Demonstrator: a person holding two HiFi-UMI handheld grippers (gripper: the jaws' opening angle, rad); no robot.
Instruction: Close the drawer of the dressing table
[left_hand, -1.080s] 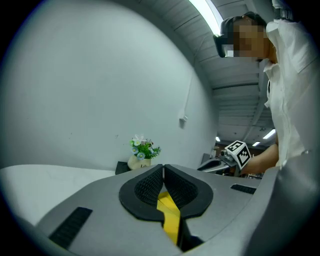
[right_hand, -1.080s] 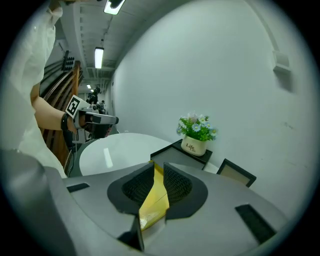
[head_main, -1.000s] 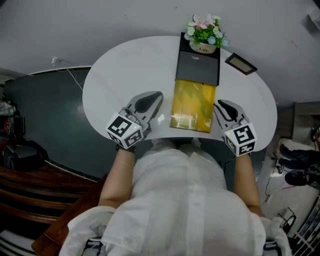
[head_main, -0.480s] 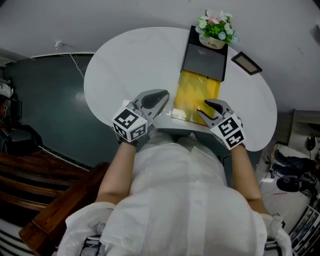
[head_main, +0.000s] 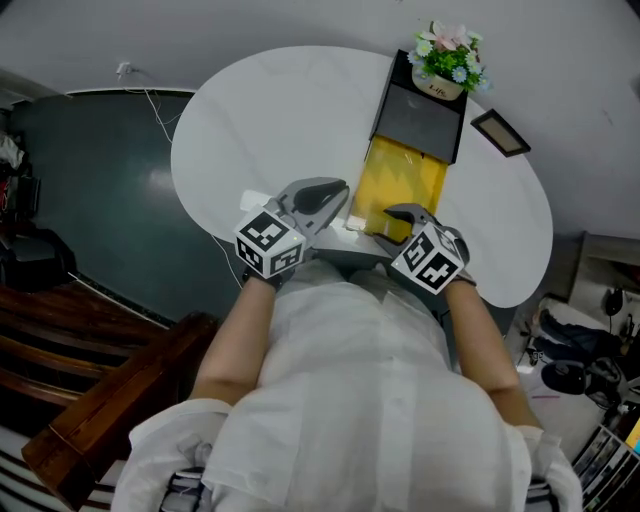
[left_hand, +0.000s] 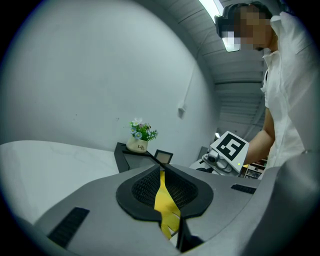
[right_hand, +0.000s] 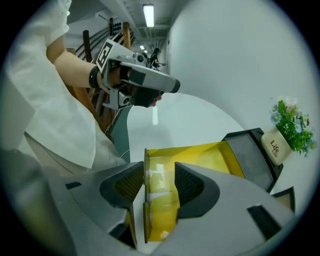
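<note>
R gripper (head_main: 392, 214) swung in over the yellow drawer (head_main: 408, 178), jaws opening astride its front wall. Drawer juts from black case (head_main: 420, 118) toward person, long axis pointing away. L gripper (head_main: 338, 192) pressed together, just left.

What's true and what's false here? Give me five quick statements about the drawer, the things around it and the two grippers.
1. The yellow drawer stands pulled out of the black box. True.
2. The flower pot stands inside the drawer. False: it stands on top of the box.
3. In the head view, the picture frame lies right of the box. True.
4. The right gripper is shut on the flower pot. False: its jaws are opening, with the drawer's front wall between them.
5. The left gripper holds nothing. True.
</note>
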